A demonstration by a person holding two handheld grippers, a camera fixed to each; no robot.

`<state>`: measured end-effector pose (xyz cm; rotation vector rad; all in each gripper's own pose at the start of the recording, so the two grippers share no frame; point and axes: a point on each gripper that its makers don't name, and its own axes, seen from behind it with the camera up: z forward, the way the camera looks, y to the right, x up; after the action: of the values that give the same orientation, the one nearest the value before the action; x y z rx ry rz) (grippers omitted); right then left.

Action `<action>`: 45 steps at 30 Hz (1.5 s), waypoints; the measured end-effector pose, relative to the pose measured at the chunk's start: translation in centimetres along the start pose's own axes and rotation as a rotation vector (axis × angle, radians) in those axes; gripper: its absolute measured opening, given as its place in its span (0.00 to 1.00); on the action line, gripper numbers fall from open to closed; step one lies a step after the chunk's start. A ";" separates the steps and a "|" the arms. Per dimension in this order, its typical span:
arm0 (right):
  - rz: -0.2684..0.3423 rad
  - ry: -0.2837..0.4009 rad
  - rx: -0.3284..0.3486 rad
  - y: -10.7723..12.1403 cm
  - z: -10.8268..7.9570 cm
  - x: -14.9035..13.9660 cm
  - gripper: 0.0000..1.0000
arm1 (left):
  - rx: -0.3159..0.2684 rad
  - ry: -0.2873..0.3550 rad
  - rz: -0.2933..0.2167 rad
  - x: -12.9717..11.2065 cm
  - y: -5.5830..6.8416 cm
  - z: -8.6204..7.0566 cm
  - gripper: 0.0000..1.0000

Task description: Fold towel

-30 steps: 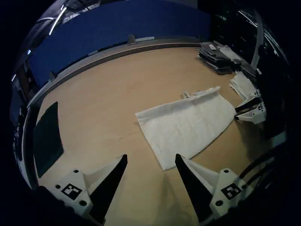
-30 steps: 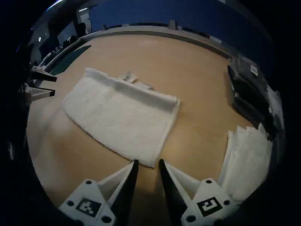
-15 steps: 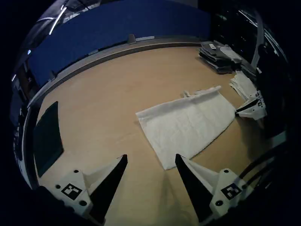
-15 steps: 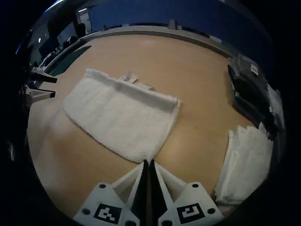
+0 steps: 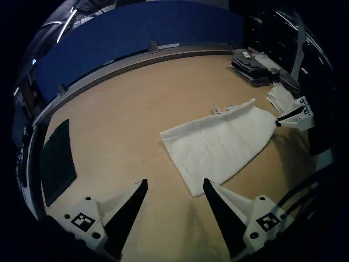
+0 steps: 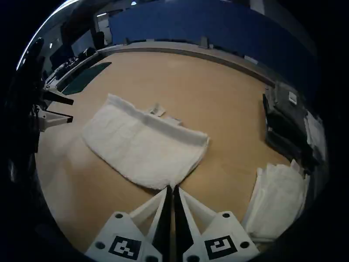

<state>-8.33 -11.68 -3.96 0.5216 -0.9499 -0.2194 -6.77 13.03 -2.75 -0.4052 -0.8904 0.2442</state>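
Observation:
A white towel (image 5: 220, 142) lies folded flat on the wooden table (image 5: 126, 113), a small label tag (image 6: 157, 109) sticking out at its far edge. My left gripper (image 5: 174, 185) stands open just short of the towel's near corner, with nothing between its fingers. My right gripper (image 6: 171, 188) is shut on the towel's (image 6: 144, 146) near corner, which is raised slightly off the table. In the left gripper view the right gripper (image 5: 289, 118) pinches the towel's right end. In the right gripper view the left gripper (image 6: 56, 109) sits open at the left.
A stack of white folded towels (image 6: 279, 196) and a pile of dark folded cloths (image 6: 285, 124) lie at the table's right side. A dark mat (image 5: 56, 161) rests by the left edge. A blue partition (image 5: 131, 30) runs behind the table.
My right gripper closed on the towel's corner and lifted it a little, drawing that end up. My left gripper stayed open and in place.

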 end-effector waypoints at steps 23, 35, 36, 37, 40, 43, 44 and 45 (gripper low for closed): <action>-0.127 0.102 0.055 -3.3 -1.0 7.5 0.04 | 0.023 0.021 -0.011 0.3 -1.1 -1.4 0.94; -0.206 0.135 0.111 -6.6 -0.5 11.2 0.04 | 0.040 0.030 -0.024 0.0 -1.8 -2.1 0.94; -0.212 0.137 0.117 -6.9 -0.4 11.5 0.03 | 0.042 0.030 -0.026 0.0 -1.9 -2.2 0.94; -0.219 0.140 0.123 -7.3 -0.2 11.8 0.03 | 0.045 0.031 -0.029 -0.1 -2.0 -2.3 0.94; -0.241 0.145 0.140 -8.5 0.1 12.6 0.03 | 0.051 0.033 -0.037 -0.3 -2.4 -2.6 0.94; -0.262 0.148 0.156 -9.7 0.5 13.2 0.03 | 0.056 0.035 -0.048 -0.5 -2.8 -2.9 0.94; -0.270 0.149 0.162 -10.2 0.6 13.4 0.04 | 0.058 0.036 -0.052 -0.6 -2.9 -3.0 0.94; -0.275 0.149 0.167 -10.5 0.7 13.6 0.04 | 0.059 0.036 -0.055 -0.7 -3.0 -3.1 0.94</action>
<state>-0.70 -26.34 0.67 0.8130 -0.7534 -0.3456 -4.67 9.31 -3.64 -0.3287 -0.8559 0.2111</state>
